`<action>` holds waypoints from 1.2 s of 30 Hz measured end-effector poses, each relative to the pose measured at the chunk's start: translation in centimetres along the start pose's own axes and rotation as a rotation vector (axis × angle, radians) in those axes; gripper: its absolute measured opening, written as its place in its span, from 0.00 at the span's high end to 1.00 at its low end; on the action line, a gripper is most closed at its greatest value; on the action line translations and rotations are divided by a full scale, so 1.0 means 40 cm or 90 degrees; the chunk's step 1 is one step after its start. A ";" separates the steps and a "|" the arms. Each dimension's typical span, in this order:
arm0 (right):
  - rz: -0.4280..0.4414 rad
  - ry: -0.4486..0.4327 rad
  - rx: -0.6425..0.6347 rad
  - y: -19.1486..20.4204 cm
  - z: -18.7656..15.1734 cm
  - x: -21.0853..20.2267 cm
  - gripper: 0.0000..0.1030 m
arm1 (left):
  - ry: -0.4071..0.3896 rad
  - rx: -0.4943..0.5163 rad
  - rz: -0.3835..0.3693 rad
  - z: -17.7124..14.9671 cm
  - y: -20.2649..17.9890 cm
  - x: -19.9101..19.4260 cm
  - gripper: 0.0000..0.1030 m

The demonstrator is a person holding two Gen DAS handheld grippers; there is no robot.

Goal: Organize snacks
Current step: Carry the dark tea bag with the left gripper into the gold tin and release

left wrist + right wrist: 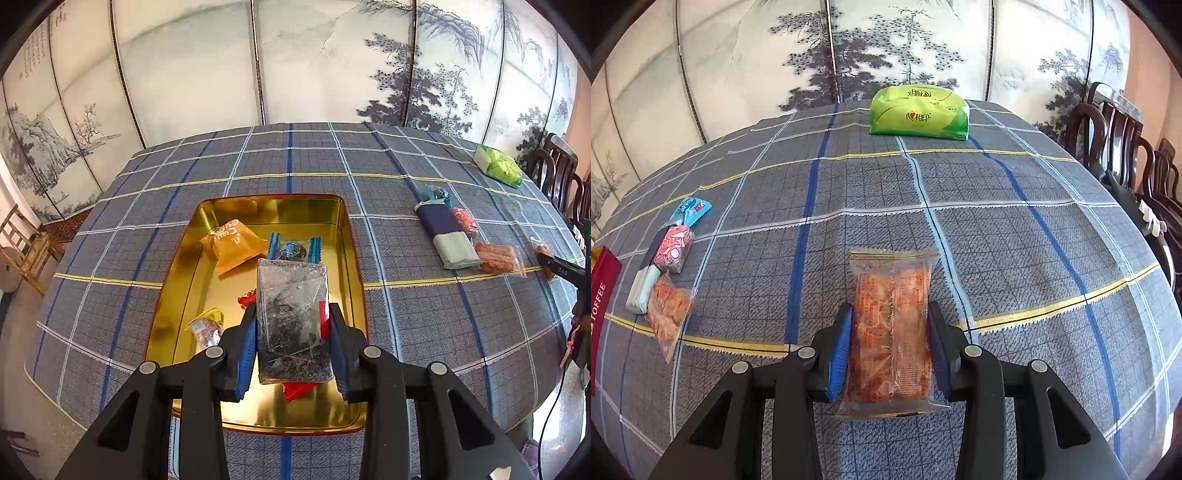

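My left gripper (291,325) is shut on a clear packet of dark snack (291,314) and holds it over the gold tin tray (347,236). In the tray lie an orange packet (232,247), a blue-edged packet (293,251), a small clear packet (207,325) and a red packet (297,389). My right gripper (890,325) is shut on a clear packet of orange snack (892,325), low over the checked tablecloth. Loose snacks lie in a group on the cloth: a pink packet (673,247), a blue packet (690,208), a pale green bar (641,291) and another orange packet (666,314).
A green tissue pack (919,114) lies at the table's far side. The tray's red side (600,306) shows at the left edge of the right wrist view. Dark wooden chairs (1115,140) stand to the right. A painted folding screen (295,66) stands behind the table.
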State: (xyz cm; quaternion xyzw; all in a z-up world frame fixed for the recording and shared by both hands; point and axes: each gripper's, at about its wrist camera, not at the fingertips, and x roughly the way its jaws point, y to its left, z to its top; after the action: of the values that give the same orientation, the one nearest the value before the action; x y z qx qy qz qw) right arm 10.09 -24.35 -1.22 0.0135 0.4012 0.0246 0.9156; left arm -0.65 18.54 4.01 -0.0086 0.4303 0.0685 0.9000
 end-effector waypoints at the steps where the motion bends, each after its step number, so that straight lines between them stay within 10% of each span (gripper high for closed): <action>1: 0.000 0.000 -0.001 0.001 0.000 0.000 0.61 | 0.002 -0.002 0.002 -0.002 0.007 0.005 0.70; 36: -0.006 0.001 -0.006 0.008 0.003 0.001 0.59 | 0.039 -0.008 -0.016 0.051 0.079 0.093 0.70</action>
State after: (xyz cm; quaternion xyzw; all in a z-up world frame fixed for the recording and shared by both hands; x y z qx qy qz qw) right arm 10.18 -24.02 -1.15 0.0073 0.4020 0.0225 0.9153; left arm 2.81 22.27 2.56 -0.0219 0.4568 0.0599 0.8873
